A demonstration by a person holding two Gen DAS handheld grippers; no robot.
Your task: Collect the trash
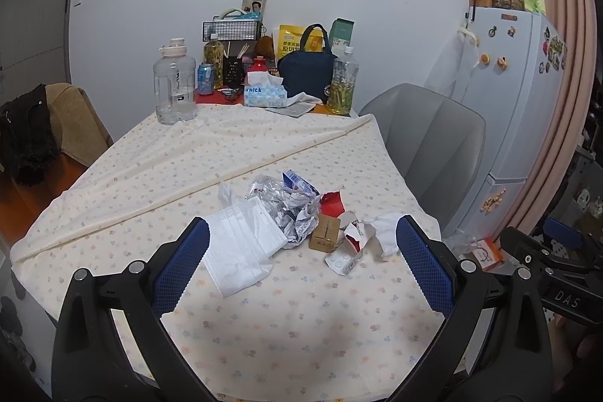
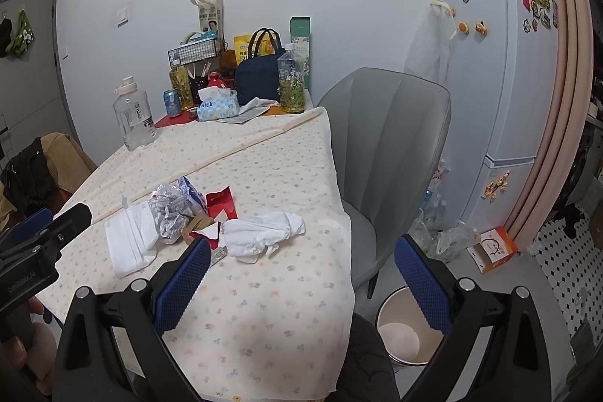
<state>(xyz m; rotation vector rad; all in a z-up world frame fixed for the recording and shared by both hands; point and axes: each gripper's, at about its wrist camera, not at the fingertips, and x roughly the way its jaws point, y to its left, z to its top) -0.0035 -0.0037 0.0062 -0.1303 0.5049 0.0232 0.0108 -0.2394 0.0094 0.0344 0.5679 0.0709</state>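
Note:
A heap of trash lies on the flowered tablecloth (image 1: 264, 326): a white face mask (image 1: 241, 247), crumpled printed plastic (image 1: 290, 210), a small brown box (image 1: 325, 233), red packaging (image 1: 331, 203), a torn white carton (image 1: 348, 251) and a crumpled tissue (image 1: 386, 232). My left gripper (image 1: 301, 264) is open just short of the heap, nothing between its blue pads. In the right wrist view the tissue (image 2: 264, 232) and mask (image 2: 130, 238) show too. My right gripper (image 2: 301, 279) is open over the table's right edge, above a white waste bin (image 2: 399, 326) on the floor.
A grey chair (image 2: 380, 145) stands right of the table. Bottles, a tissue box (image 1: 264, 95), a dark blue bag (image 1: 307, 72) and a large clear jug (image 1: 174, 85) crowd the far end. A white fridge (image 2: 497, 81), an orange box (image 2: 493, 249) and plastic bags on the floor stand at right.

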